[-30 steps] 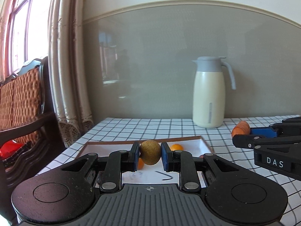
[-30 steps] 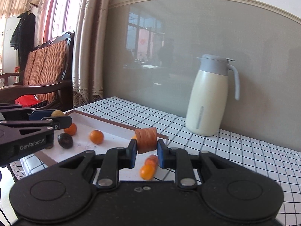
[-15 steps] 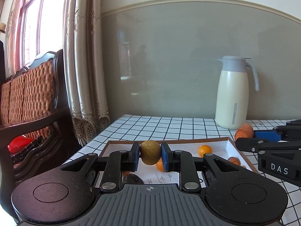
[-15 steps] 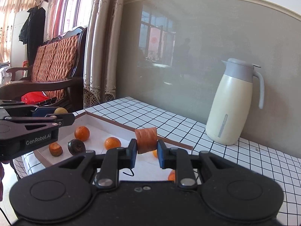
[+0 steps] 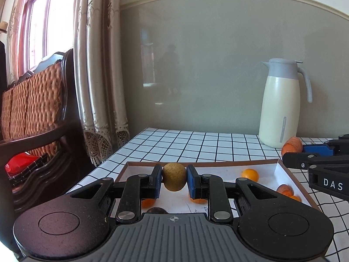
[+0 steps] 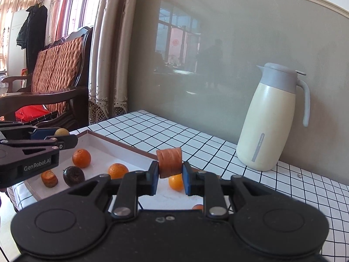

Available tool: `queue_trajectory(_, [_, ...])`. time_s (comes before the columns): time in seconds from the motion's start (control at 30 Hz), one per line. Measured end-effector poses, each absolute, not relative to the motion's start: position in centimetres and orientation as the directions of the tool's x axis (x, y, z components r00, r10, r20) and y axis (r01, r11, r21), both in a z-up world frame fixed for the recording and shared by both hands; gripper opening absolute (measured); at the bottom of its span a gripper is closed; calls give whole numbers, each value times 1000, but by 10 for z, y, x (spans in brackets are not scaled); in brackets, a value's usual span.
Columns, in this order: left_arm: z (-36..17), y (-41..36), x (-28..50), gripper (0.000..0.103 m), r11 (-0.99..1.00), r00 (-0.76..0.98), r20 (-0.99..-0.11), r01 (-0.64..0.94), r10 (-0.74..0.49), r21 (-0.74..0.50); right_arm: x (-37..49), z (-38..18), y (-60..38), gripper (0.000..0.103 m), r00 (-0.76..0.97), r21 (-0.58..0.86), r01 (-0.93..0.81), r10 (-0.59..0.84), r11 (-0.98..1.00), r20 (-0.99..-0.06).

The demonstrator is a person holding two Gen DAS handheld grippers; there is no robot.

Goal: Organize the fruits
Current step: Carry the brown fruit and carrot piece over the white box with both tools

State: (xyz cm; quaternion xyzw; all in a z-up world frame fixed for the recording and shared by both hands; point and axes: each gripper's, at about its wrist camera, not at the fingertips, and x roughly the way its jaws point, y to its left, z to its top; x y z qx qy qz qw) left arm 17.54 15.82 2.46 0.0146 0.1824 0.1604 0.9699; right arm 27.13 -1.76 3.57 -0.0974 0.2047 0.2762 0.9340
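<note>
My left gripper [image 5: 174,180] is shut on a brownish-green round fruit [image 5: 174,176], held above the near left part of a white tray [image 5: 220,168] with a brown rim. My right gripper [image 6: 170,170] is shut on a reddish-orange dried fruit [image 6: 169,162], held above the tray's right part [image 6: 122,143]. In the tray lie several small oranges [image 6: 81,158], a dark round fruit [image 6: 73,176] and an orange dried fruit piece [image 6: 49,178]. The right gripper with its fruit [image 5: 291,146] shows at the right of the left wrist view.
A cream jug with a grey lid [image 5: 281,107] stands at the back of the checked table [image 5: 196,144], near the wall. A wooden chair with woven cushions [image 5: 32,109] and a curtain [image 5: 98,76] stand to the left of the table.
Both grippers have drawn back and toward the left with their fruits still held. More of the tray and of the fruit in it has come into view.
</note>
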Motion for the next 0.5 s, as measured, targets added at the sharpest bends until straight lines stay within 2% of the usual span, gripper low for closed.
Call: queue_trajectory(0.5, [22,174,204,24,948,876,-365,-305,315,86,292,32,-15,14,765,-47,-540,467,840,-444])
